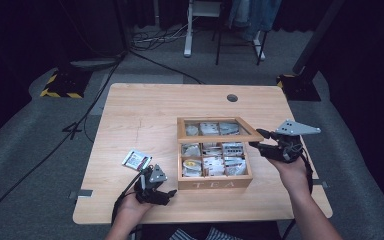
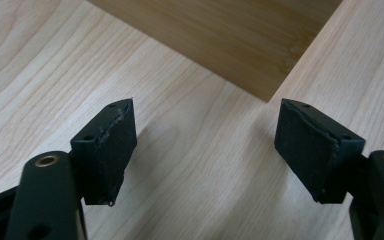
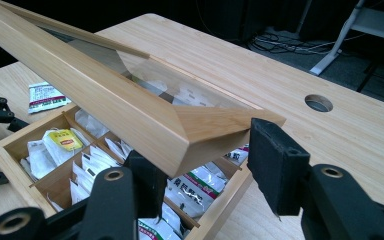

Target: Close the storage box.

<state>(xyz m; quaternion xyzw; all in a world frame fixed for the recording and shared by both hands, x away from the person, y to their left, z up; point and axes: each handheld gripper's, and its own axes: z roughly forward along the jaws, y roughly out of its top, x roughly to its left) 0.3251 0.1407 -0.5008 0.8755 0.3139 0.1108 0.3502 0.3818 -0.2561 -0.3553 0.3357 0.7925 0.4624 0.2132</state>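
A wooden tea box [image 1: 215, 184] marked TEA stands mid-table, its compartments holding several tea packets. Its glass-paned lid [image 1: 220, 137] is raised at a slant. In the right gripper view the lid [image 3: 105, 95] crosses over the box [image 3: 10, 145], and its near corner lies between the spread jaws of my right gripper [image 3: 205, 150], resting on them. The right gripper [image 1: 257, 139] is open at the lid's right corner. My left gripper [image 1: 169, 196] is open and empty, low over the table by the box's front left corner. In the left gripper view [image 2: 205, 150], the box's wall [image 2: 220, 40] lies ahead.
A single tea packet [image 1: 137, 160] lies on the table left of the box, also seen as a packet [image 3: 45, 95] in the right gripper view. A round cable hole [image 1: 232, 98] sits near the table's far edge. Bare wood [image 1: 140, 115] lies to the left and behind the box.
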